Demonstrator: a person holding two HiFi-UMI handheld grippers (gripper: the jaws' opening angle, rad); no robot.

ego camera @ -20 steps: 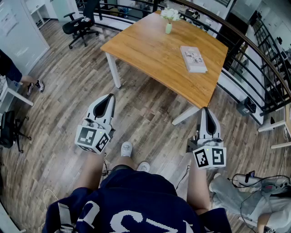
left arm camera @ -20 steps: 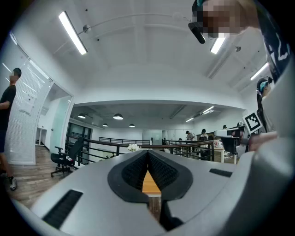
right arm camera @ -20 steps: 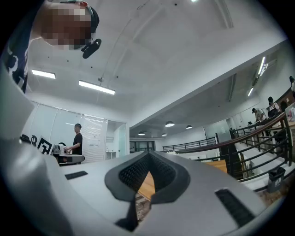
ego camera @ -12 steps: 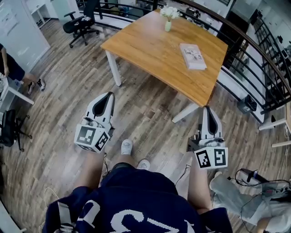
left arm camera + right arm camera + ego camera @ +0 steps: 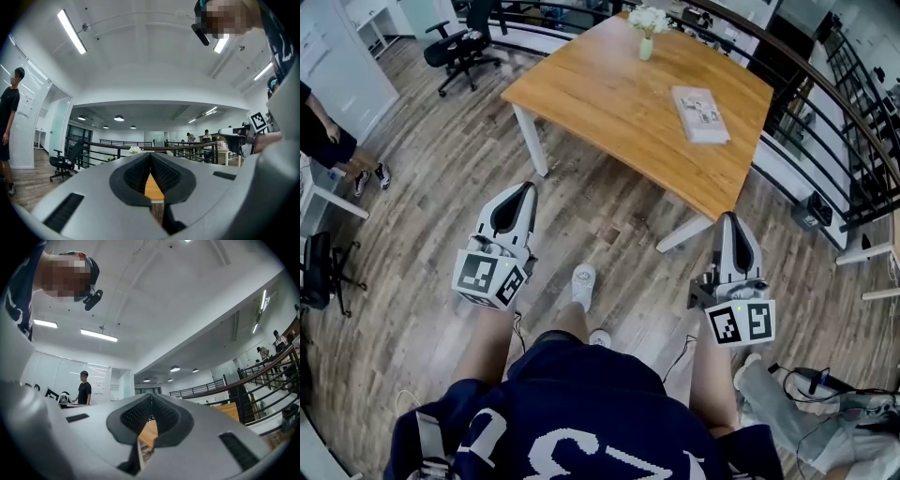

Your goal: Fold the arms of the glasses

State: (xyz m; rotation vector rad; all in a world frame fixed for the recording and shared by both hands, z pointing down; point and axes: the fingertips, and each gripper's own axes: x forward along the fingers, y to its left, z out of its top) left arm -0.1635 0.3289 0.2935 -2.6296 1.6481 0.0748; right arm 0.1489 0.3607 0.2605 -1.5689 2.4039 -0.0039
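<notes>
Plank flooring (image 5: pixel 422 244) is seen beneath both grippers, and a book (image 5: pixel 700 101) and a flower vase (image 5: pixel 647 42) are carried on the wooden surface (image 5: pixel 619 112) ahead. On the left gripper (image 5: pixel 525 187) and the right gripper (image 5: pixel 729 217) the fingers are pressed together, with nothing pinched. Where the glasses lie cannot be told.

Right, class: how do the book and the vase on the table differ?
The book lies flat; the vase stands upright. The book is a wide, pale rectangle; the vase is small, slim and greenish, with white flowers in it. In the head view the book sits toward the table's right side, the vase at its far corner. Both rest on the wooden table, well apart.
</notes>
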